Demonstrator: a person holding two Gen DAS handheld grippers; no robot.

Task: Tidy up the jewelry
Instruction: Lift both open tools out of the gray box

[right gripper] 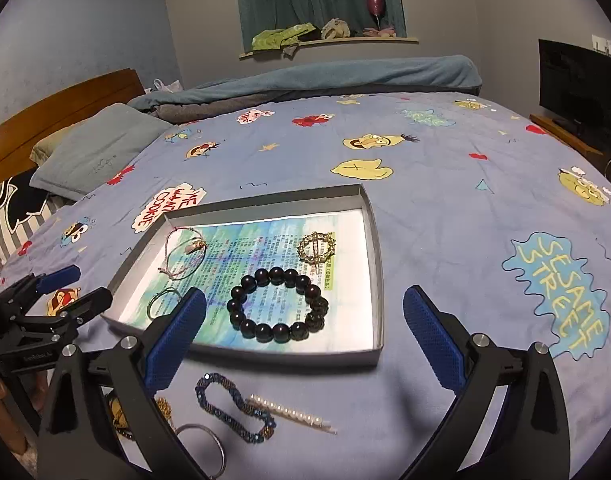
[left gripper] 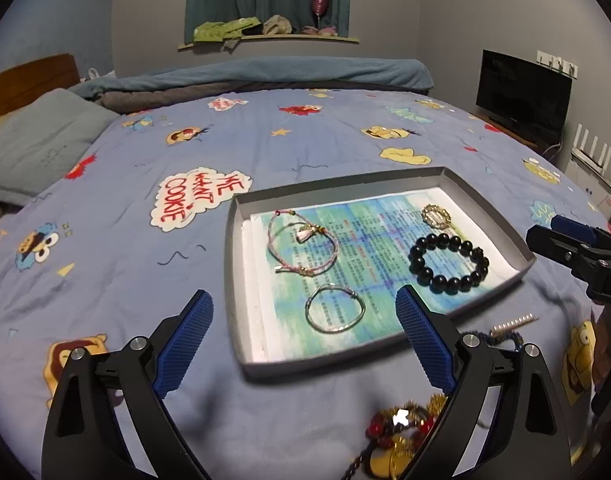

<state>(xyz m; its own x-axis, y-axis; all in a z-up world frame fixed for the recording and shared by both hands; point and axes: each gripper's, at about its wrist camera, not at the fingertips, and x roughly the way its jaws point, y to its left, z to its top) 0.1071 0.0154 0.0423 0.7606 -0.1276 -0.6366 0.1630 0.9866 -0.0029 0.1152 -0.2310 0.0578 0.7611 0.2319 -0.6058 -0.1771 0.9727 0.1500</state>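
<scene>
A shallow grey tray (left gripper: 235, 264) (right gripper: 379, 280) lies on the bed and holds a pink cord bracelet (left gripper: 303, 246) (right gripper: 184, 254), a thin silver bangle (left gripper: 334, 308) (right gripper: 163, 301), a black bead bracelet (left gripper: 447, 258) (right gripper: 279, 305) and a gold round brooch (left gripper: 436, 215) (right gripper: 316, 247). Outside it, near me, lie a blue beaded bracelet (right gripper: 235, 406), a pearl hair clip (right gripper: 291, 414), a silver ring (right gripper: 209, 446) and gold and red pieces (left gripper: 401, 432). My left gripper (left gripper: 303, 320) (right gripper: 71, 286) is open and empty at the tray's near left. My right gripper (right gripper: 305, 312) (left gripper: 553, 230) is open and empty over the tray's near edge.
The bed has a blue cartoon sheet (right gripper: 445, 184), a grey pillow (left gripper: 37, 144) and a wooden headboard (right gripper: 65, 108) at the left. Rolled blankets (left gripper: 265, 76) lie at the far side. A dark TV (left gripper: 523, 92) stands at the right.
</scene>
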